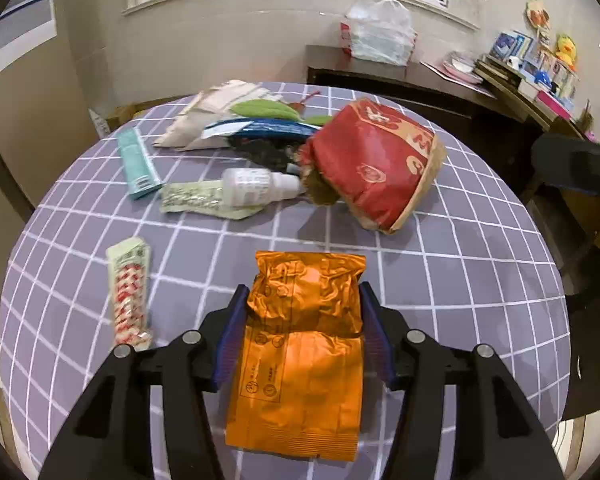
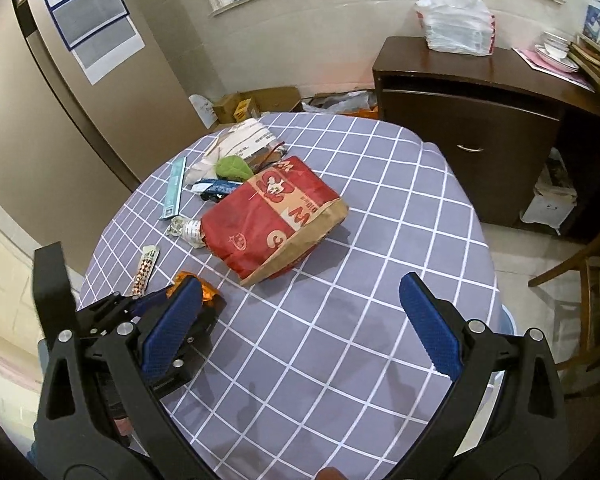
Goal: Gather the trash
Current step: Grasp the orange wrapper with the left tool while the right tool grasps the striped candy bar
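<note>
Left wrist view: left gripper (image 1: pixel 302 312) clamps the orange foil packet (image 1: pixel 300 356) near the table's (image 1: pixel 460 280) near edge. Slick foil may slip during lifting. Right gripper (image 2: pixel 300 316) stands released.

a large "m" shows on the red paper bag (image 2: pixel 274 226).

Both tongs, left (image 1: pixel 302 312) and right (image 2: pixel 300 304), are black plastic with ribbed blue pads and silver screws.

Orange foil packet (image 1: pixel 300 344), red paper bag (image 1: pixel 374 164), purple white-checked tablecloth (image 1: pixel 460 280)
</note>
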